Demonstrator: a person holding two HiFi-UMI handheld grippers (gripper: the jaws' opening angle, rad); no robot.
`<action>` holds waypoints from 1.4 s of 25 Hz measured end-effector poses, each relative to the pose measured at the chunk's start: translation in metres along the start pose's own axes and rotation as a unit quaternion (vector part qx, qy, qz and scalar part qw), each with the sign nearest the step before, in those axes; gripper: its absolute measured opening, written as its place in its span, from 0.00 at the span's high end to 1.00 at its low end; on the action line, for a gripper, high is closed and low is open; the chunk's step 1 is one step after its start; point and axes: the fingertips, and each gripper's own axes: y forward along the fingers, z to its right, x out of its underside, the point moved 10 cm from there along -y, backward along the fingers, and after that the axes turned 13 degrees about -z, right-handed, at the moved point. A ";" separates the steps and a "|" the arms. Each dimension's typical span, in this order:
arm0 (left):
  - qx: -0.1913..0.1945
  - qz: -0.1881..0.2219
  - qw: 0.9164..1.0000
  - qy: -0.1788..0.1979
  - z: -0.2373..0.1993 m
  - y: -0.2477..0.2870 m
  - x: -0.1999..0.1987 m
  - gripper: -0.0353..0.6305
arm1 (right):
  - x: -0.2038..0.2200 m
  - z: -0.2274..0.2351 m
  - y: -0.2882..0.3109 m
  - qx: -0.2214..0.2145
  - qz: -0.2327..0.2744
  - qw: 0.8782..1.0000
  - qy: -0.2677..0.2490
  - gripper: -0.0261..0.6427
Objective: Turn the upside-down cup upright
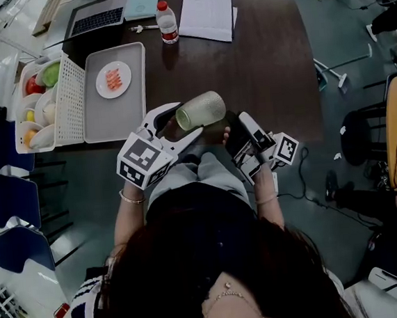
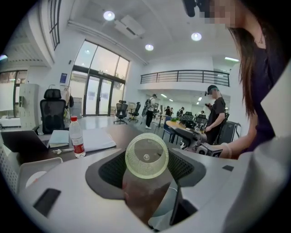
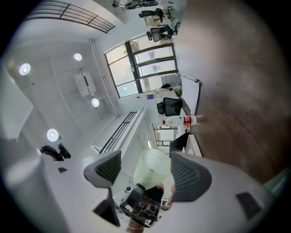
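Lying sideways, cup [image 1: 201,110] clamped in left claw [image 1: 184,122], its base just before the spread-open right claw [image 1: 237,131].

Pale green dimpled cup [image 1: 201,110], dark brown table [image 1: 265,57], white tray [image 1: 111,118].

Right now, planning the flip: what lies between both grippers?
The pale green textured glass cup, sideways in the left gripper; head view shows it.

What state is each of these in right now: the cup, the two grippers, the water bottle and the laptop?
Cup: lifted, lying on its side, mouth facing the left gripper's camera.
Left gripper: shut on the cup.
Right gripper: open, jaws either side of the cup's base.
Water bottle: upright, capped.
Laptop: open.
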 end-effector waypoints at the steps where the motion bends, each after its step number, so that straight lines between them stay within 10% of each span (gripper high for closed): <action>1: -0.004 -0.013 1.000 0.001 -0.001 0.002 0.001 0.51 | 0.000 -0.001 -0.001 0.010 0.000 1.000 -0.008 0.43; 16: -0.052 -0.160 0.985 0.021 -0.005 0.035 0.019 0.51 | -0.001 -0.014 -0.007 0.095 -0.005 0.991 -0.094 0.58; 35: -0.062 -0.259 0.964 0.016 -0.001 0.070 0.035 0.51 | 0.011 -0.029 0.000 0.268 -0.053 0.927 -0.256 0.82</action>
